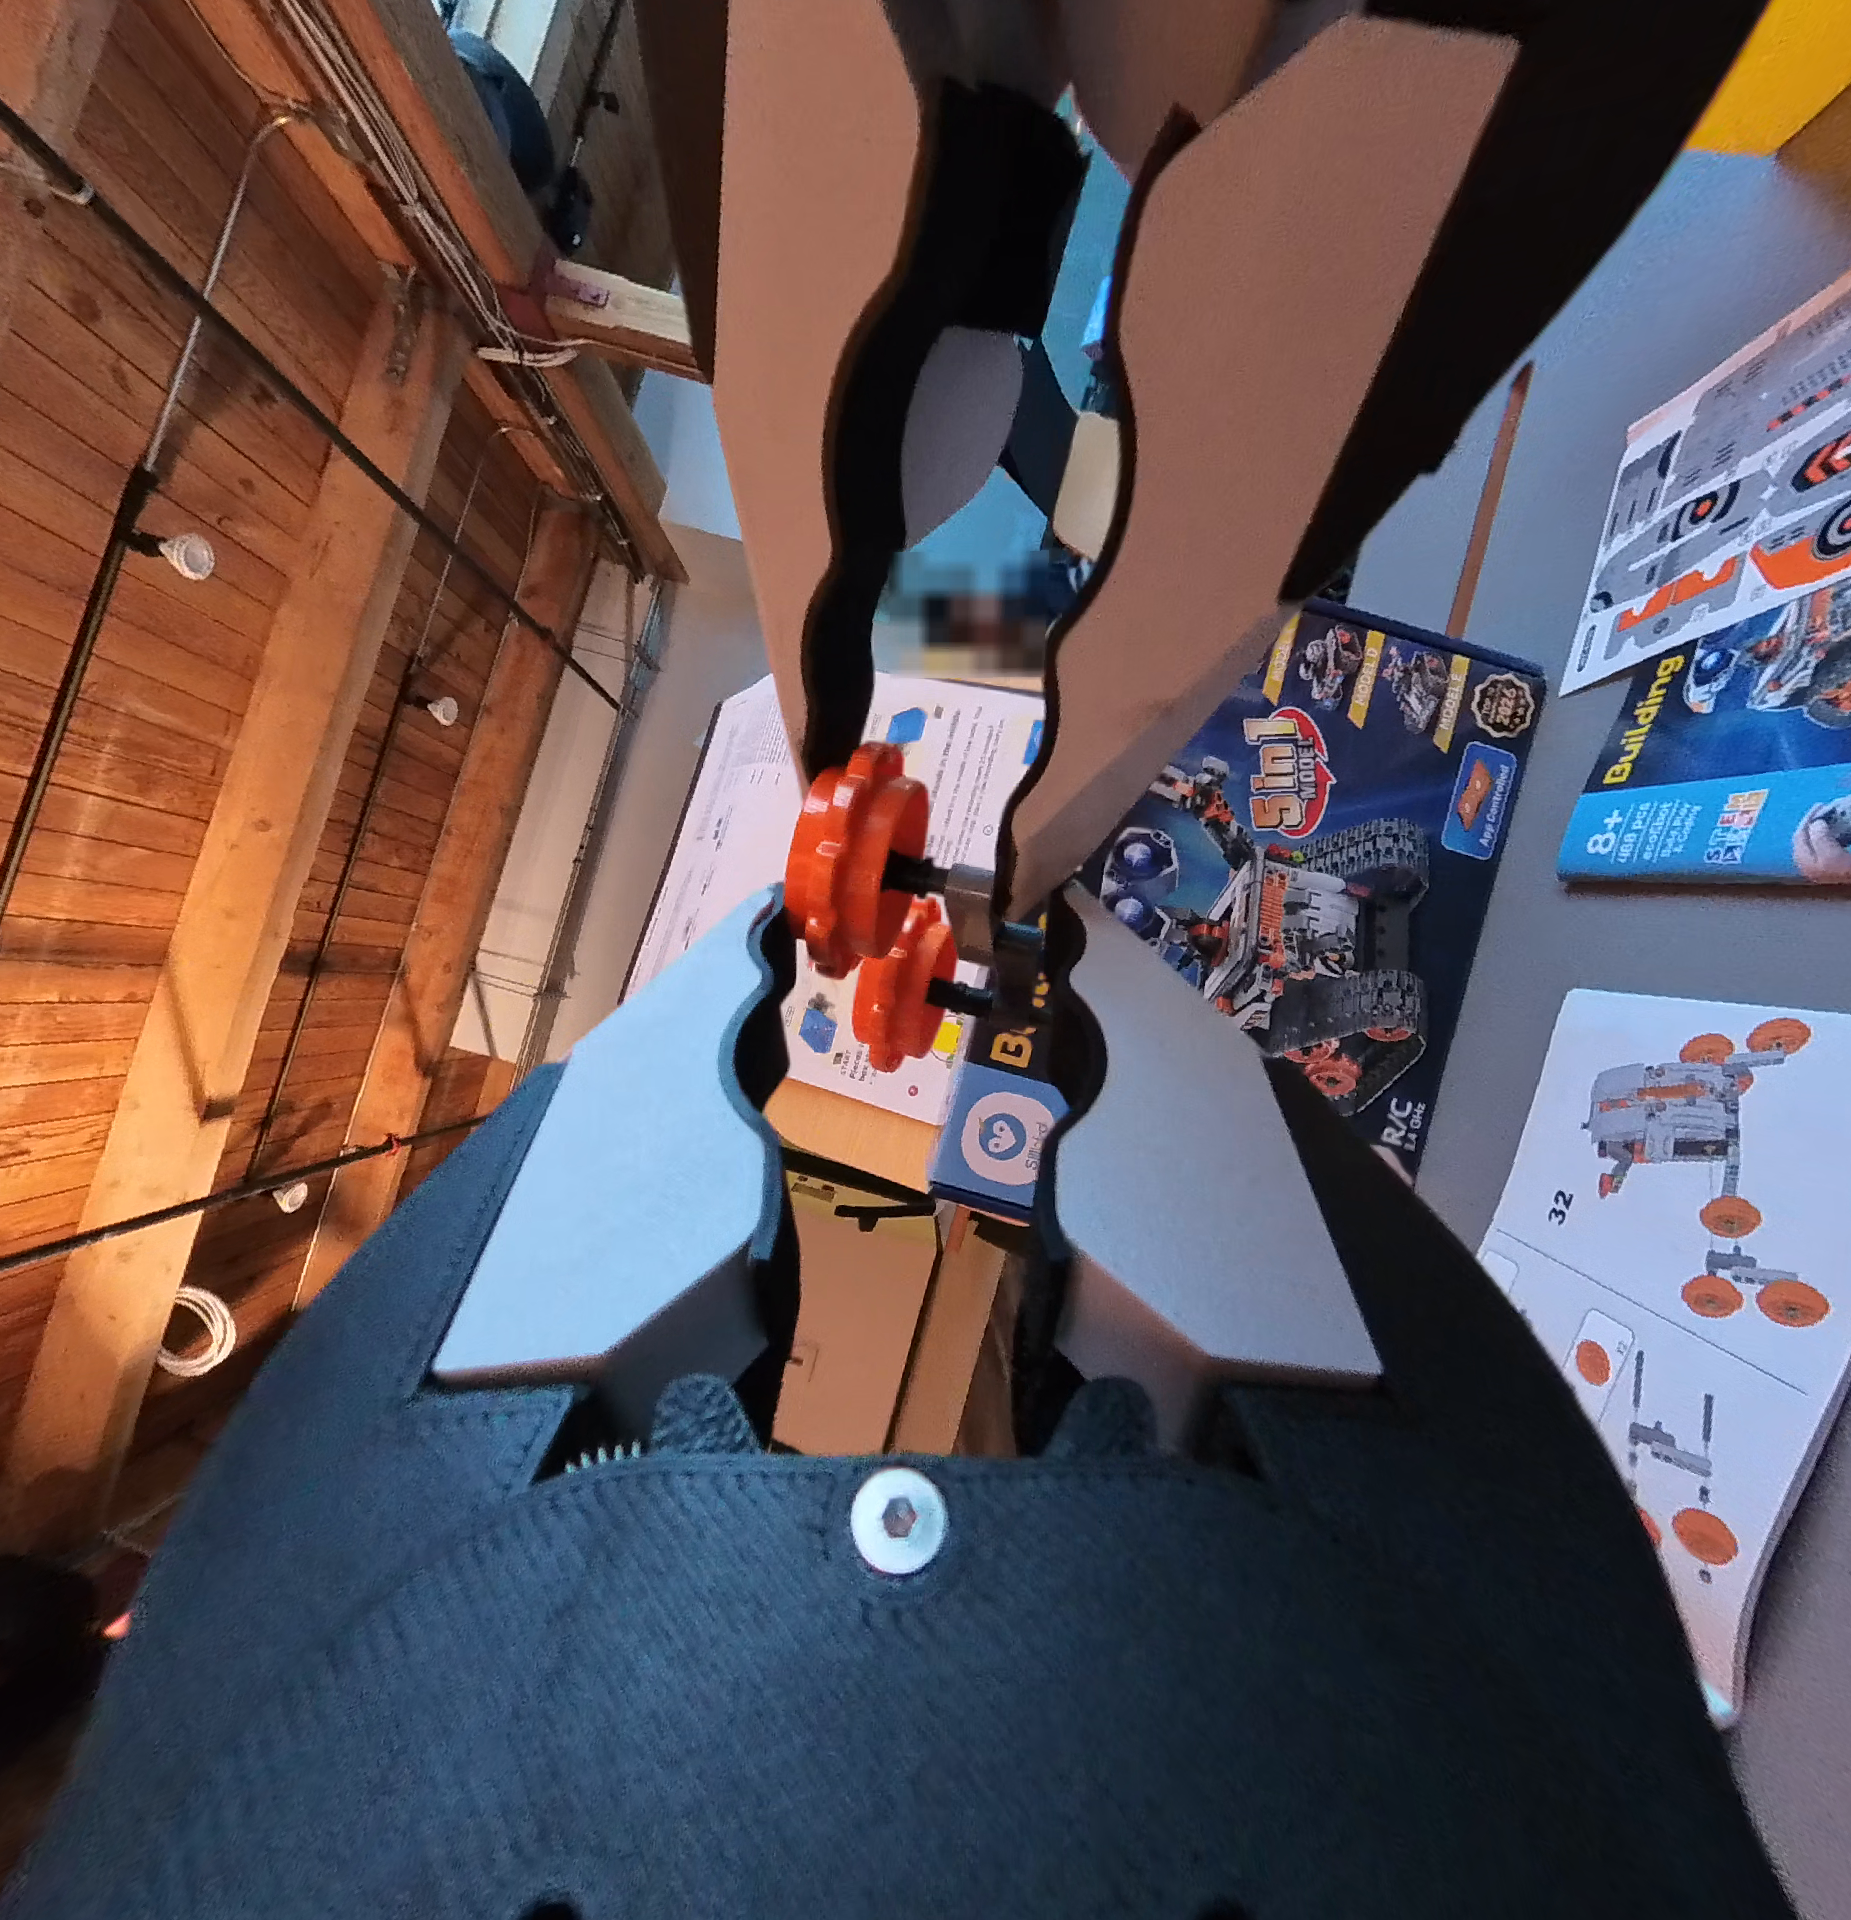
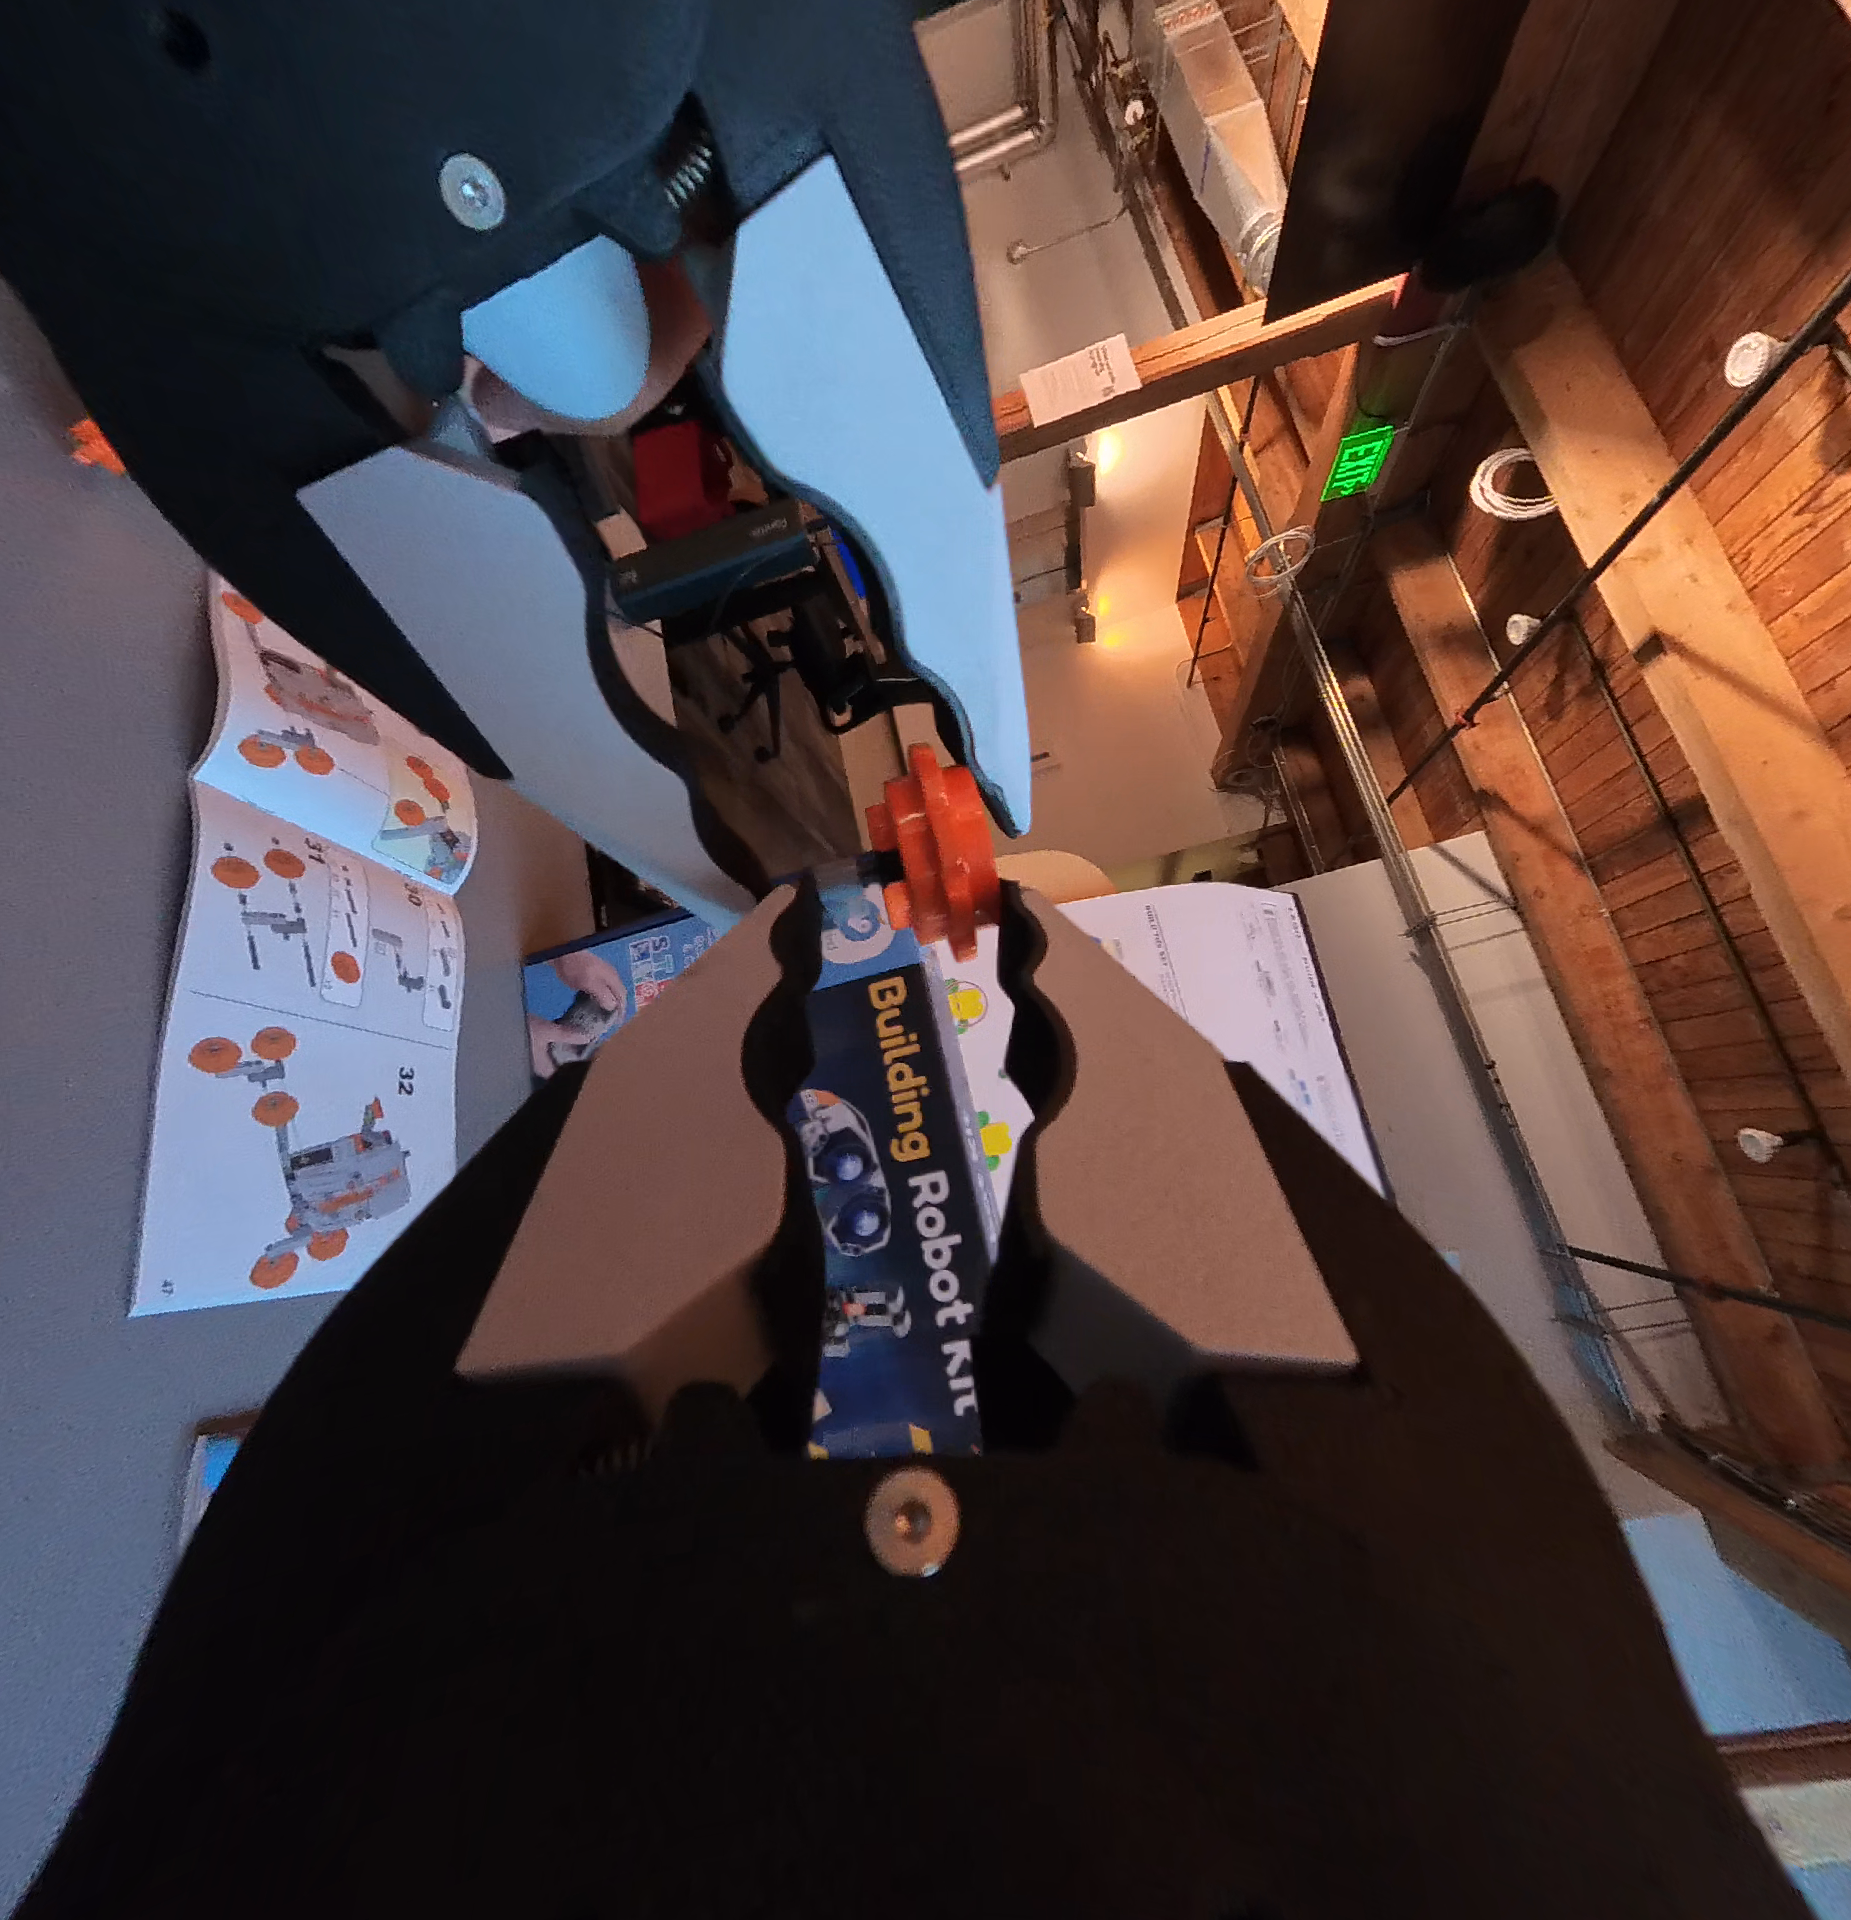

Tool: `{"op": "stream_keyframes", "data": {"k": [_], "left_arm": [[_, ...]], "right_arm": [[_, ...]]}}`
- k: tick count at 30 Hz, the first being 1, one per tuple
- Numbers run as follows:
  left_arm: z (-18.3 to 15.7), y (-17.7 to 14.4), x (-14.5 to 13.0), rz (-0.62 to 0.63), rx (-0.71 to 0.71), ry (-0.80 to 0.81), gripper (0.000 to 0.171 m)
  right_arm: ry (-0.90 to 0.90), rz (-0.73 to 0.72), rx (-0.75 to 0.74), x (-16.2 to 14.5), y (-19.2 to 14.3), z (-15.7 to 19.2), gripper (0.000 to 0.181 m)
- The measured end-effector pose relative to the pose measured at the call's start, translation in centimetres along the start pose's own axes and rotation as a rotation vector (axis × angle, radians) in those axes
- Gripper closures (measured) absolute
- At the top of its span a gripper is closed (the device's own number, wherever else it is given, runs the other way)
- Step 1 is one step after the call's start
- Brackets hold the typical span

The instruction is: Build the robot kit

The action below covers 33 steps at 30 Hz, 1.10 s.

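Note:
A small wheel assembly (image 1: 879, 904) has two orange wheels on black axles joined by a grey connector. Both grippers meet on it, tip to tip, in the air above the table. My left gripper (image 1: 916, 914), with grey pads, closes on it from below in the left wrist view. My right gripper (image 1: 921, 810), with tan pads, comes from the top and pinches one wheel and the connector. In the right wrist view one orange wheel (image 2: 936, 862) sits between the right gripper (image 2: 900, 904) and the left gripper (image 2: 869, 852).
On the grey table (image 1: 1503, 987) lie a dark kit box (image 1: 1316, 852), an open instruction booklet (image 1: 1679, 1247), a blue booklet (image 1: 1731, 769) and a sticker sheet (image 1: 1731, 499). The box (image 2: 900, 1143) and open booklet (image 2: 308, 1039) also show in the right wrist view. A wooden ceiling is beyond. My left and right fingertips are right by each other.

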State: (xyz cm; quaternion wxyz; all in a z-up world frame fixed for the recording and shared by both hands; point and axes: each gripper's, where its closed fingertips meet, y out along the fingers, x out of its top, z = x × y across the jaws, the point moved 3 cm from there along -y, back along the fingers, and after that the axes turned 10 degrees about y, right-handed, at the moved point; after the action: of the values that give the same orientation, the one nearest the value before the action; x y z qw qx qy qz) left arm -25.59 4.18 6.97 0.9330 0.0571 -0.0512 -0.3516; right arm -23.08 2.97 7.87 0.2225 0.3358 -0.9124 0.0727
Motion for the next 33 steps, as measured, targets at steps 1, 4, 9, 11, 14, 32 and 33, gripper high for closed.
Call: {"op": "stream_keyframes", "data": {"k": [1,4,9,11,14,32,33], "left_arm": [[-0.1,0.0,0.0,-0.005,-0.011,0.005,0.126],[-0.1,-0.2,0.0,-0.02,-0.021,0.012,0.126],[-0.3,-0.1,-0.4,-0.02,-0.068,-0.043,0.126],[-0.6,-0.1,-0.5,-0.024,-0.097,-0.058,0.126],[-0.9,-0.1,-0.7,-0.035,-0.131,-0.083,0.125],[-1.2,-0.2,-0.9,-0.066,-0.171,-0.12,0.126],[-1.2,-0.2,-0.9,-0.065,-0.169,-0.113,0.126]], "right_arm": [[0.002,-0.001,0.011,-0.1,0.0,0.1,0.149],[0.019,-0.021,0.014,0.1,0.0,0.2,0.148],[0.033,-0.04,0.013,0.0,0.2,0.4,0.148],[0.041,-0.037,0.026,-0.2,0.4,0.7,0.149],[0.083,-0.041,0.046,-0.4,0.6,0.9,0.149],[0.093,-0.055,0.058,-0.3,0.7,1.2,0.148],[0.087,-0.052,0.056,-0.4,0.8,1.2,0.148]]}}
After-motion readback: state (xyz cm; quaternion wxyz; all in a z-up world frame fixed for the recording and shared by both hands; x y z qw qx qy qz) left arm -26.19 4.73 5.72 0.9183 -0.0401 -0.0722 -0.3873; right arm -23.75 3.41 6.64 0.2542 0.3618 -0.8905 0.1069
